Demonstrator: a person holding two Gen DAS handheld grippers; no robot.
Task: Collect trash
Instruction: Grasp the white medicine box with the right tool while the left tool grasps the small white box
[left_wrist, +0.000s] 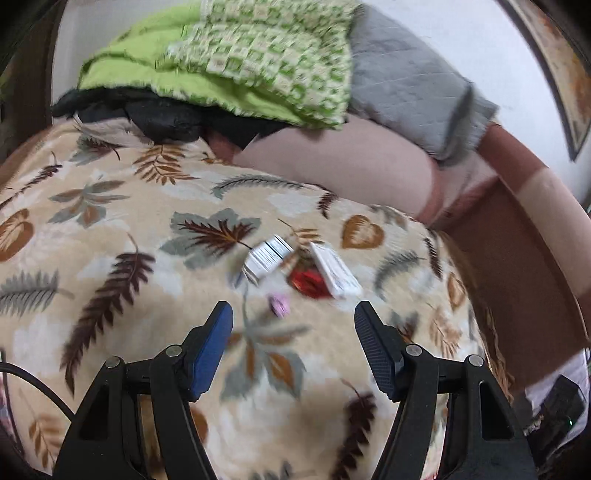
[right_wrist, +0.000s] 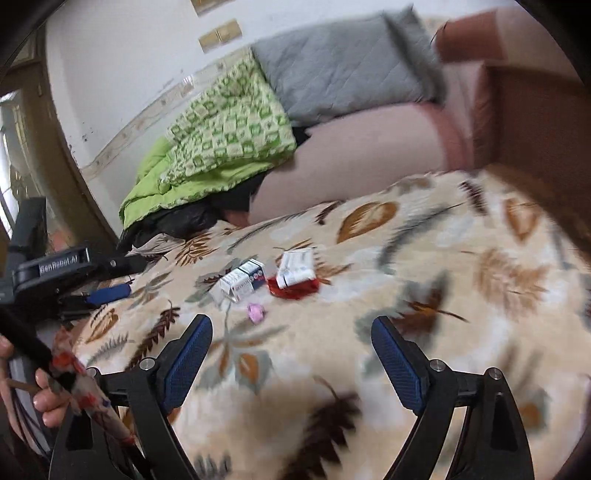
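one "genrobot.ai" label (right_wrist: 59, 264), left claw (right_wrist: 107, 293)

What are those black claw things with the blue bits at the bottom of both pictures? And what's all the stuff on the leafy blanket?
Those claws are grabbing tools. A person holds one in each hand, and each has a little camera looking out along its two fingers. One picture comes from the left tool, the other from the right tool. Both are open and hold nothing. On the leafy blanket lies the trash: two small white boxes, a red wrapper and a tiny pink scrap. Behind are a green quilt and a grey pillow.
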